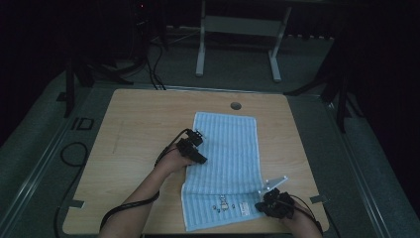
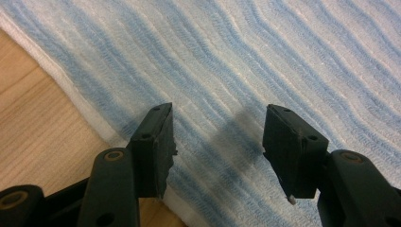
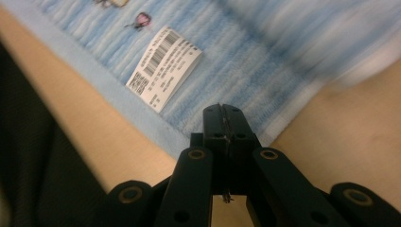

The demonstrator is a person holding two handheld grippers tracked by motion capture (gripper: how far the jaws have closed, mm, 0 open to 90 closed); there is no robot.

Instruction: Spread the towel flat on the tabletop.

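From above, I see the blue striped towel (image 1: 225, 168) lying flat on the wooden table (image 1: 138, 124), my left gripper (image 1: 194, 147) over its left edge and my right gripper (image 1: 271, 202) at the near right corner, placed as if to fold.

In the left gripper view, the jaws stand spread over the towel's edge (image 2: 85, 90), nothing between them.

In the right gripper view, the jaws are pressed together at the corner (image 3: 279, 123) near the label (image 3: 163, 66); whether cloth is pinched I cannot tell.

we see a light wooden table (image 1: 138, 124) with a blue striped towel (image 1: 228, 148) lying flat on it.
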